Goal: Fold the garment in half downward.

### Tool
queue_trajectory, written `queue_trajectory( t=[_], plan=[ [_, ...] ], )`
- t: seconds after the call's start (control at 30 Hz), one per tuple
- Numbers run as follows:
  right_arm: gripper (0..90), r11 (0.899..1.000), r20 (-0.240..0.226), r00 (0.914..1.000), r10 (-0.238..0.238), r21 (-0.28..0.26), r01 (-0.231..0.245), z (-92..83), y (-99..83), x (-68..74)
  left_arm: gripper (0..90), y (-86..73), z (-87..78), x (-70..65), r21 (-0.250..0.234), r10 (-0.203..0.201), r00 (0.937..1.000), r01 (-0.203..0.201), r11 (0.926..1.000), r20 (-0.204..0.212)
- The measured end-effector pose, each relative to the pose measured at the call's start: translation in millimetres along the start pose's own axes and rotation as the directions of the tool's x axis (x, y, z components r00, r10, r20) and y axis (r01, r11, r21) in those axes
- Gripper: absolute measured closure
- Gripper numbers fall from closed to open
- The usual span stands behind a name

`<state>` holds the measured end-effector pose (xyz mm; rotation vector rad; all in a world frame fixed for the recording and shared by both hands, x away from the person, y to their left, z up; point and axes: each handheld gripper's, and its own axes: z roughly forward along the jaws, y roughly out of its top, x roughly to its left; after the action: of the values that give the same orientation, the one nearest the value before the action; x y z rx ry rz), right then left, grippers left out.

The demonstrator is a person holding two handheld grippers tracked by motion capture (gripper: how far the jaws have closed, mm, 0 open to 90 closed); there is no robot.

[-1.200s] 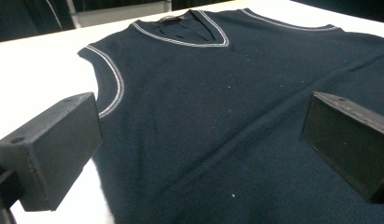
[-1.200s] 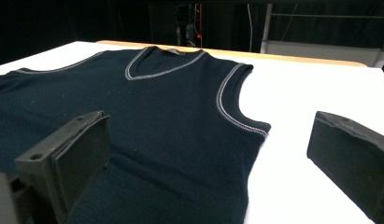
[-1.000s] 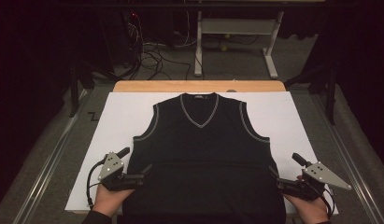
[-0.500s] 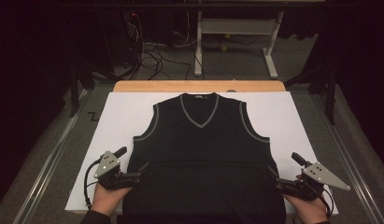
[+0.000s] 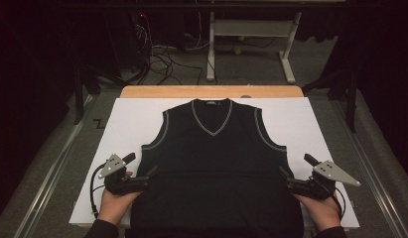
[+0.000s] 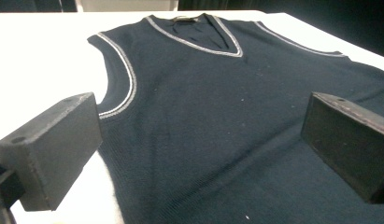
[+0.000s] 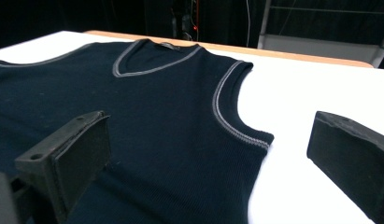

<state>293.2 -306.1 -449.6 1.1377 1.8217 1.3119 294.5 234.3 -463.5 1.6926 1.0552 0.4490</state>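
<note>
High view: a dark sleeveless vest (image 5: pixel 214 163) lies flat on the white table (image 5: pixel 132 124). Left gripper (image 5: pixel 149 174) and right gripper (image 5: pixel 286 177), jaws apart, flank its side edges. Likely step: grasping both sides; next, each should close on fabric.

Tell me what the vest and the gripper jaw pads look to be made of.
Vest: fine knit, likely wool or cotton blend; ribbed texture at the lower body, matte dark navy, grey stitched trim. Left gripper and right gripper jaw pads: matte black blocks, probably rubber or plastic; dull, slightly scuffed faces.
</note>
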Motion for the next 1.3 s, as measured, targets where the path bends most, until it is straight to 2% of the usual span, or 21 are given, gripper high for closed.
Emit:
queue_trajectory(
  t=[0.13,0.17,0.2,0.27,0.37,0.43,0.53,0.6,0.63,0.67,0.73,0.8,0.87,0.9,0.97,1.0,1.03,1.1,1.23,1.27,1.3],
  plan=[
    [0.0,0.999,0.014,0.9996,-0.024,0.033,0.024,13.9,2.6,-0.6,0.0,4.2,9.7,8.2,0.026,0.001,0.9990,0.000,0.9997,-0.045],
    [0.0,0.998,0.024,0.9991,-0.035,0.055,0.033,20.7,3.5,-0.5,0.0,7.0,17.5,14.8,0.067,-0.018,0.9985,0.022,0.9975,-0.052],
    [0.0,0.998,0.024,0.9991,-0.035,0.055,0.033,20.7,3.5,-0.5,0.0,7.0,17.5,14.8,0.067,-0.018,0.9985,0.022,0.9975,-0.052],
    [0.0,0.996,0.031,0.9988,-0.039,0.077,0.037,28.3,4.6,-0.3,0.0,7.7,25.3,20.7,0.121,-0.033,0.9977,0.040,0.9919,-0.060],
    [0.0,0.992,0.047,0.9975,-0.053,0.119,0.047,42.6,6.3,-1.0,0.0,6.4,38.3,29.3,0.212,-0.054,0.9961,0.068,0.9748,-0.069],
    [0.1,0.991,0.053,0.9975,-0.047,0.129,0.040,45.2,6.6,-1.2,0.0,8.0,46.1,32.4,0.264,-0.028,0.9935,0.057,0.9629,-0.110],
    [0.6,0.984,0.063,0.9974,-0.033,0.178,0.021,56.3,7.8,-5.6,7.0,12.2,52.2,37.4,0.267,-0.057,0.9885,0.093,0.9590,-0.140],
    [2.2,0.977,0.066,0.9977,-0.017,0.215,0.002,63.2,8.2,-10.0,11.9,14.6,55.4,41.5,0.287,-0.074,0.9859,0.115,0.9509,-0.150],
    [5.0,0.969,0.081,0.9967,-0.010,0.246,-0.011,70.2,8.2,-13.9,12.1,14.9,57.8,43.0,0.301,-0.074,0.9840,0.121,0.9459,-0.162],
    [5.0,0.969,0.081,0.9967,-0.010,0.246,-0.011,70.2,8.2,-13.9,12.1,15.1,59.5,44.7,0.307,-0.084,0.9827,0.132,0.9425,-0.165],
    [7.6,0.961,0.091,0.9958,-0.004,0.277,-0.021,77.1,8.6,-18.9,14.2,16.6,62.2,49.9,0.311,-0.117,0.9794,0.164,0.9363,-0.165],
    [13.7,0.951,0.110,0.9938,0.014,0.305,-0.047,81.8,9.7,-23.6,20.7,17.9,63.6,53.2,0.303,-0.137,0.9760,0.184,0.9353,-0.169],
    [19.3,0.941,0.127,0.9912,0.036,0.329,-0.077,84.8,9.8,-28.1,21.5,19.3,65.9,54.7,0.309,-0.139,0.9752,0.188,0.9325,-0.172],
    [22.5,0.931,0.133,0.9898,0.051,0.352,-0.095,86.7,9.4,-31.4,23.9,20.4,67.1,54.3,0.316,-0.127,0.9758,0.179,0.9318,-0.178],
    [30.7,0.919,0.122,0.9902,0.067,0.378,-0.109,88.7,7.9,-34.4,29.3,22.2,69.8,52.7,0.338,-0.089,0.9784,0.149,0.9292,-0.187],
    [38.4,0.907,0.134,0.9891,0.061,0.406,-0.111,90.3,7.8,-34.0,34.3,23.3,71.2,51.7,0.352,-0.064,0.9786,0.131,0.9269,-0.195],
    [38.4,0.907,0.134,0.9891,0.061,0.406,-0.111,90.3,7.8,-34.0,34.3,24.3,72.1,50.9,0.361,-0.051,0.9779,0.123,0.9246,-0.203],
    [45.0,0.904,0.130,0.9908,0.037,0.418,-0.088,90.9,8.9,-31.5,39.5,25.2,73.1,50.6,0.359,-0.061,0.9752,0.136,0.9235,-0.213],
    [58.5,0.903,0.114,0.9928,0.035,0.421,-0.081,92.3,10.6,-30.3,50.6,25.5,72.4,53.2,0.349,-0.088,0.9723,0.161,0.9231,-0.217],
    [64.5,0.903,0.109,0.9933,0.038,0.422,-0.081,92.7,11.1,-31.4,57.6,25.6,72.2,53.9,0.349,-0.089,0.9719,0.163,0.9230,-0.218],
    [64.5,0.903,0.109,0.9933,0.038,0.422,-0.081,92.7,11.1,-31.4,57.6,25.6,72.2,54.6,0.347,-0.096,0.9719,0.168,0.9228,-0.215]
  ],
)
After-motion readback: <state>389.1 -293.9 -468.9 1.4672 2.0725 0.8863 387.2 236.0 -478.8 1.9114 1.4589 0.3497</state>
